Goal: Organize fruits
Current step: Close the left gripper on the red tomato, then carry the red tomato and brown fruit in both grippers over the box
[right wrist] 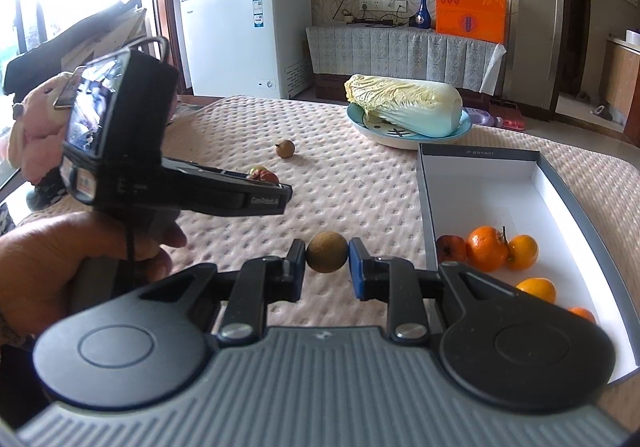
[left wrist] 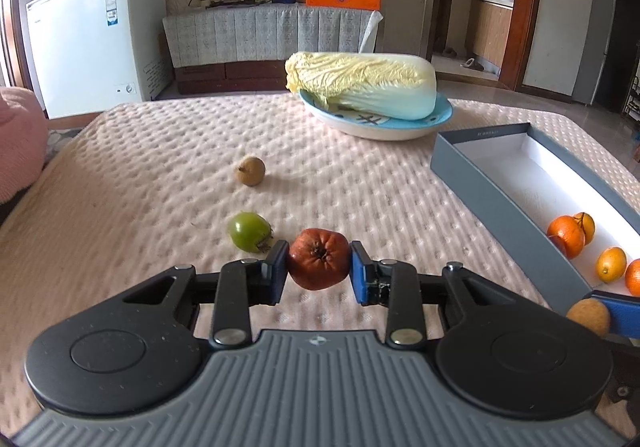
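Observation:
My left gripper (left wrist: 319, 267) is shut on a wrinkled red-brown fruit (left wrist: 319, 258) just above the pink tablecloth. A green fruit (left wrist: 249, 230) lies just left of it, and a small brown fruit (left wrist: 250, 170) lies farther back. My right gripper (right wrist: 327, 261) is shut on a round brown fruit (right wrist: 327, 252), left of the grey box (right wrist: 448, 153). The box holds several oranges (right wrist: 487, 248) and a red fruit (right wrist: 451, 248). The left gripper also shows in the right wrist view (right wrist: 276, 189).
A blue plate (left wrist: 442, 117) with a napa cabbage (left wrist: 362, 82) stands at the table's back, behind the box (left wrist: 480, 187). A pink plush toy (right wrist: 34, 135) sits off the table's left edge. A white freezer (right wrist: 244, 35) stands behind.

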`<state>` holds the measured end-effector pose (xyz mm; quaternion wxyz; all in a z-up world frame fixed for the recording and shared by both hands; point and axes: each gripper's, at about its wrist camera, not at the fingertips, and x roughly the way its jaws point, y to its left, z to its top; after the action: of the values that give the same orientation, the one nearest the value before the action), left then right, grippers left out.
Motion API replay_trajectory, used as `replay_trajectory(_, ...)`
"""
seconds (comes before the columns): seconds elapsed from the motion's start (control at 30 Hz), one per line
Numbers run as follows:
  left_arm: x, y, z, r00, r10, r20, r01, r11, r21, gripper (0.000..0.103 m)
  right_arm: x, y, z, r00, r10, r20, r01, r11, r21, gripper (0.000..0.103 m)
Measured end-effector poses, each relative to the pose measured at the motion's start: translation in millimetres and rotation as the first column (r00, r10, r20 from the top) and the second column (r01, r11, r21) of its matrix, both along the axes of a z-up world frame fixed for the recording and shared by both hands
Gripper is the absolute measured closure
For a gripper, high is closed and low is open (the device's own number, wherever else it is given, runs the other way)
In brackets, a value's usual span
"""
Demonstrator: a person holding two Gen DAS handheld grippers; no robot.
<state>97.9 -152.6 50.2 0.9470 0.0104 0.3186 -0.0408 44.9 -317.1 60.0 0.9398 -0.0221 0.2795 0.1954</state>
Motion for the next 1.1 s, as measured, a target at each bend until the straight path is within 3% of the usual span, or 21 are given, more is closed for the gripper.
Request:
replay_trajectory(0.47, -16, 16, 21, 0.999, 0.026, 0.023, -0.026, 0.999, 0.028, 0.066, -3, 3, 5, 1.0, 0.005, 0.01, -0.005, 1.0, 0.016, 0.077)
replay_trajectory(1.1, -19, -25, 26, 0.998, -0.053, 0.046, 0.051, 0.998, 0.033, 0.066, -9, -25, 8, 0.999, -0.034, 0.018, 0.034, 0.999, 0.018, 0.077)
